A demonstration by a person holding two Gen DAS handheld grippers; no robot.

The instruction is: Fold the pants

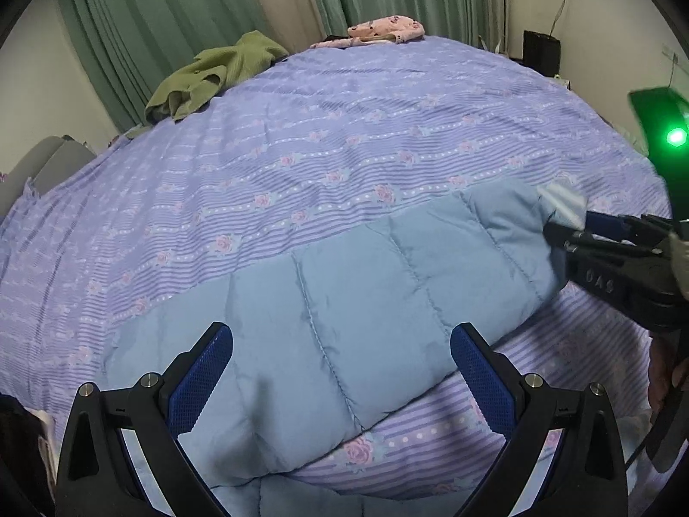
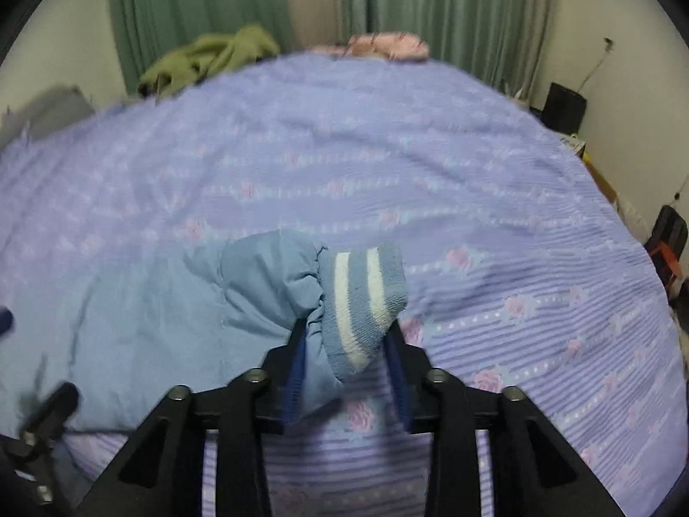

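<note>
Light blue quilted pants [image 1: 344, 284] lie across the near part of the bed, one leg stretching to the right. The leg ends in a striped blue and white knit cuff [image 2: 366, 297]. My right gripper [image 2: 346, 325] has this cuff filling the gap between its pads, and both pads touch the fabric. In the left wrist view the right gripper [image 1: 560, 232] comes in from the right edge at the cuff [image 1: 564, 202]. My left gripper [image 1: 342, 331] stands wide open just over the middle of the padded leg, its blue pads [image 1: 202, 379] apart from each other.
The bed has a purple striped sheet with pink roses [image 1: 301, 129]. A green garment [image 1: 206, 73] lies at its far left edge and a pink one [image 1: 387, 30] at the far end. Green curtains hang behind. A black box [image 1: 541, 49] stands at the far right wall.
</note>
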